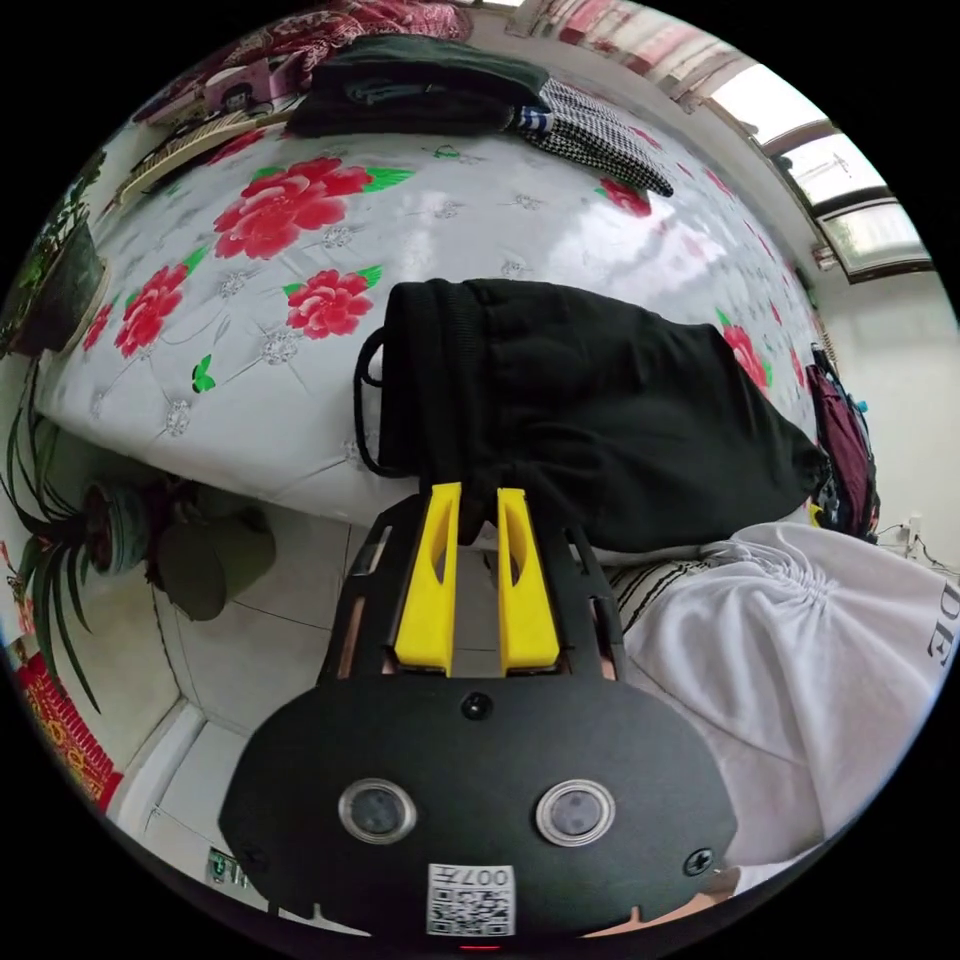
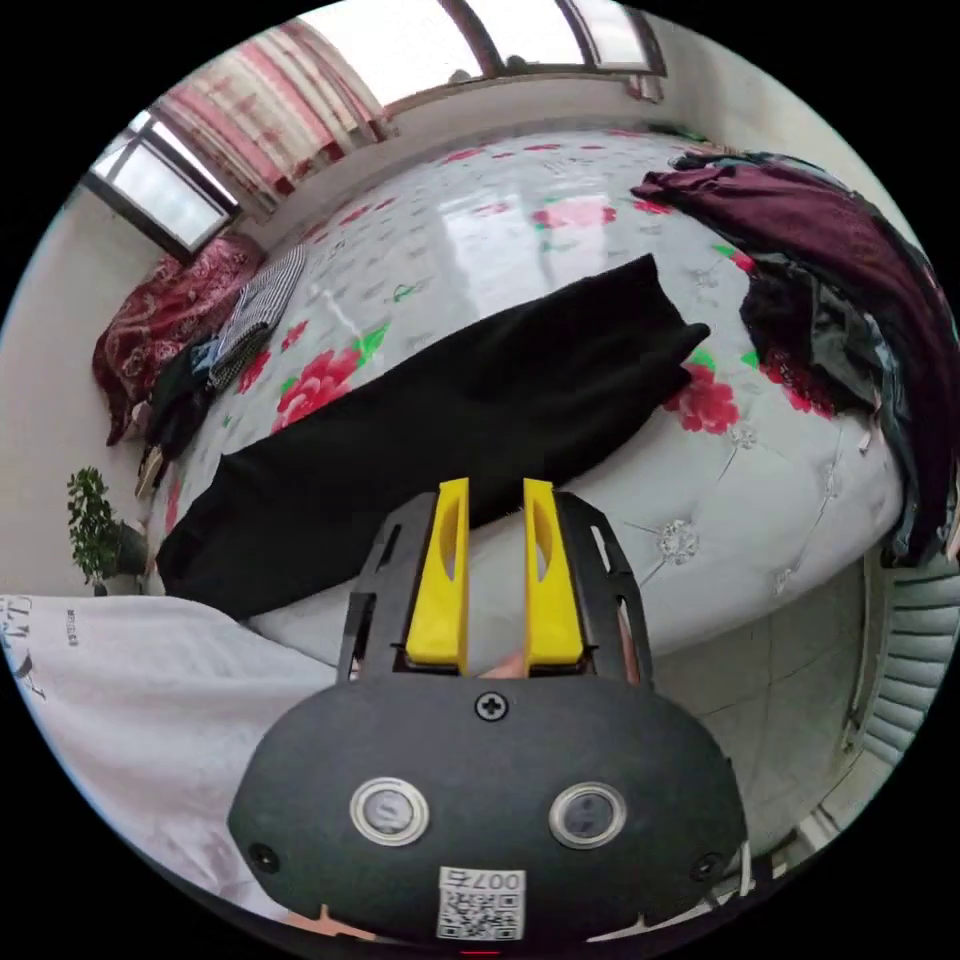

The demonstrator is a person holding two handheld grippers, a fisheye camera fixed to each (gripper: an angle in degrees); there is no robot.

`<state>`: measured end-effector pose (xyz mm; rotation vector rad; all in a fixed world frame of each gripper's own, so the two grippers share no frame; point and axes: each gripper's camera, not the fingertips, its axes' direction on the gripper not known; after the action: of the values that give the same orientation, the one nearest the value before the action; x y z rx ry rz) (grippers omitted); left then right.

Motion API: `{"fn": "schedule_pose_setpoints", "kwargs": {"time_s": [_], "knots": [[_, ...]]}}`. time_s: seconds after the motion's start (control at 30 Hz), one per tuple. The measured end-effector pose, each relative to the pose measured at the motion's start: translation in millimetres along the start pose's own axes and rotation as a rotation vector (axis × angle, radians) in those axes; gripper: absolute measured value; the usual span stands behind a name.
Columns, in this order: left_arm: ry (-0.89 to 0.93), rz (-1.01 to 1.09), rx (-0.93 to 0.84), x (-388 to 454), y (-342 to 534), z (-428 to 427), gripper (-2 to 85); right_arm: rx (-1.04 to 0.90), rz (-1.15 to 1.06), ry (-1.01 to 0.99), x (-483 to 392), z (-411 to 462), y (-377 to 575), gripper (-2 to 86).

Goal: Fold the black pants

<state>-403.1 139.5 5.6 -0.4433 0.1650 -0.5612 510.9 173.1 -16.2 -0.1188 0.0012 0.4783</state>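
Nearest to you in the left gripper view, your left claw (image 1: 478, 492) had its two yellow jaws close together with a fold of the black pants (image 1: 590, 420) pinched between the tips, at the near edge of the bed (image 1: 300, 340). Beside it, your white garment (image 1: 800, 660) bulged in at the lower right. The pants lay folded lengthwise on the floral mattress, waistband and drawcord towards the left of that view. Below the bed's edge, potted plants (image 1: 90, 520) stood on the tiled floor (image 1: 250, 640).

In the right gripper view, your right claw (image 2: 495, 488) had its jaws slightly apart, tips at the near edge of the pants (image 2: 470, 410); I could not tell whether they gripped the cloth. The pants stretched as a long dark band across the bed, leg ends towards the upper right.

Farther off, a heap of dark red and black clothes (image 2: 840, 280) sat at one end of the bed. At the other end lay folded dark clothes (image 1: 420, 85) and a checked garment (image 1: 600, 135), with windows (image 2: 480, 40) beyond.
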Motion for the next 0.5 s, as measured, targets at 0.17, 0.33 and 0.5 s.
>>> {"fn": "schedule_pose_setpoints", "kwargs": {"time_s": [0.17, 0.33, 0.5], "knots": [[0.104, -0.118, 0.083, -30.6, 16.4, -21.3, 7.0, 0.103, 0.387, -0.263, 89.8, 12.2, -0.3, 9.6], [0.204, -0.277, 0.165, -67.7, 44.5, -35.6, 8.6, 0.274, 0.534, -0.431, 109.8, 30.1, 11.9, 8.9], [0.410, -0.528, 0.342, -115.5, 86.9, -37.3, 9.4, 0.259, 0.739, -0.535, 117.1, 52.1, 4.6, 4.6]]}}
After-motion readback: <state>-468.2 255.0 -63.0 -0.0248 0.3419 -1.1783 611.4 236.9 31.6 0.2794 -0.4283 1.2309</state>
